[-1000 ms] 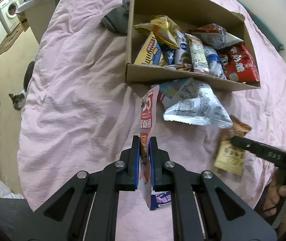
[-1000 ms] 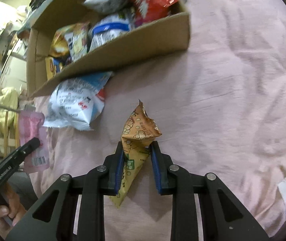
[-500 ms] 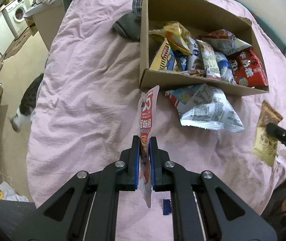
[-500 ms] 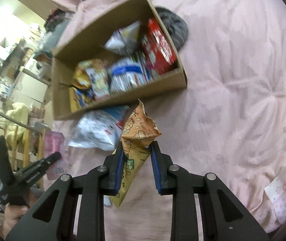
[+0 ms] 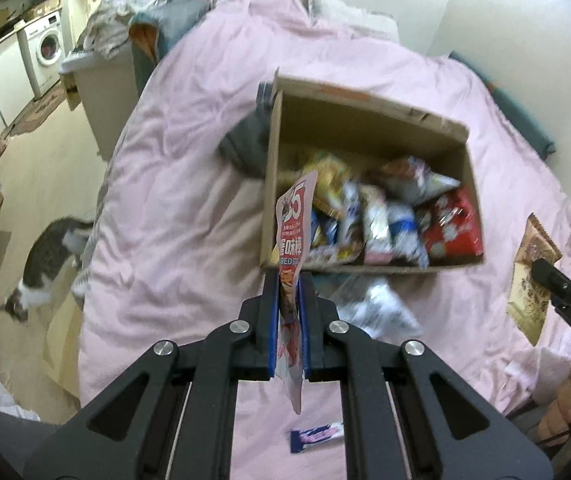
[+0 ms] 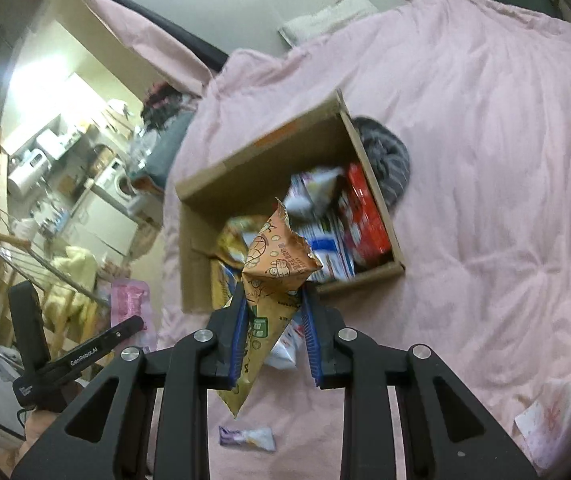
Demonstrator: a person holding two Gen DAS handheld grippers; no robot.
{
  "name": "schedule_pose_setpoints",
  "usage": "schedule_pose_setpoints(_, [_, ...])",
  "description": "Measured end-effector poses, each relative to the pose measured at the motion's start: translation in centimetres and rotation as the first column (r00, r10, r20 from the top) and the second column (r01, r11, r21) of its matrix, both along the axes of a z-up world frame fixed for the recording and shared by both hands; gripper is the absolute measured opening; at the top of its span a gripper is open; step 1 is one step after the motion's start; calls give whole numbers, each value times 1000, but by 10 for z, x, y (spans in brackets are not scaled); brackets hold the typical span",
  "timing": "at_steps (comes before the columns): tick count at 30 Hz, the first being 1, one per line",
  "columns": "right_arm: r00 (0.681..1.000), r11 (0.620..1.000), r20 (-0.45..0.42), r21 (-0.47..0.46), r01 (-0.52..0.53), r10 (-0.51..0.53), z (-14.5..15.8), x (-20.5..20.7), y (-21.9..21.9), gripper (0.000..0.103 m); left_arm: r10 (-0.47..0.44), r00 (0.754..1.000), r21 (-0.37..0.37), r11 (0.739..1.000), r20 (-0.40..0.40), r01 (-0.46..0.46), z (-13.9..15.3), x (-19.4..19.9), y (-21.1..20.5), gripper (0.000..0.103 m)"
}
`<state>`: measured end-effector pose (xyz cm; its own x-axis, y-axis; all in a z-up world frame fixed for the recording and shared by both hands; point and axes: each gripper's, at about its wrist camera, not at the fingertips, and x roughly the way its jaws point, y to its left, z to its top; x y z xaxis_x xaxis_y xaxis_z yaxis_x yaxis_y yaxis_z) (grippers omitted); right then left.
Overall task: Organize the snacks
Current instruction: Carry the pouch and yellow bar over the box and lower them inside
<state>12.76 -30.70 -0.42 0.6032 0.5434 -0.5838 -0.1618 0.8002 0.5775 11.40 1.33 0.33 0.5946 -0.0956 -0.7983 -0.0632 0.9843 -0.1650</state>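
Observation:
My left gripper (image 5: 288, 280) is shut on a flat pink snack packet (image 5: 294, 236), held edge-on above the pink bed cover. My right gripper (image 6: 272, 294) is shut on an orange-brown snack bag (image 6: 275, 264) with a crumpled top; the same bag (image 5: 531, 276) hangs at the right edge of the left wrist view. Ahead of both lies an open cardboard box (image 5: 359, 118) (image 6: 261, 160) with several snack bags standing inside. A white-and-silver bag (image 5: 373, 308) lies on the cover against the box's near wall. A small purple-and-white packet (image 5: 316, 436) (image 6: 247, 438) lies below the grippers.
A dark grey garment (image 5: 245, 144) (image 6: 385, 156) lies beside the box. A grey-and-white cat (image 5: 45, 264) walks on the floor left of the bed. A washing machine (image 5: 47, 50) and a heap of clothes stand beyond. A patterned white cloth (image 6: 553, 420) lies at the cover's near right.
Both grippers have risen with their packets still held, and the views tilted up so the box sits farther off. The cat has walked along the floor beside the bed.

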Motion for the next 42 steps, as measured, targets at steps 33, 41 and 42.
schedule_pose_setpoints(33, [998,986,19,-154,-60,64,-14,124,62,27,-57,987,26,998,149,54,-1,105,-9,7])
schedule_pose_setpoints(41, [992,968,-24,-218,-127,125,-31,131,89,27,-76,994,-8,997,79,77,-26,119,-20,7])
schedule_pose_setpoints(42, [991,964,-25,-228,-134,132,-32,131,91,27,-78,994,1,997,74,78,-28,120,-23,7])
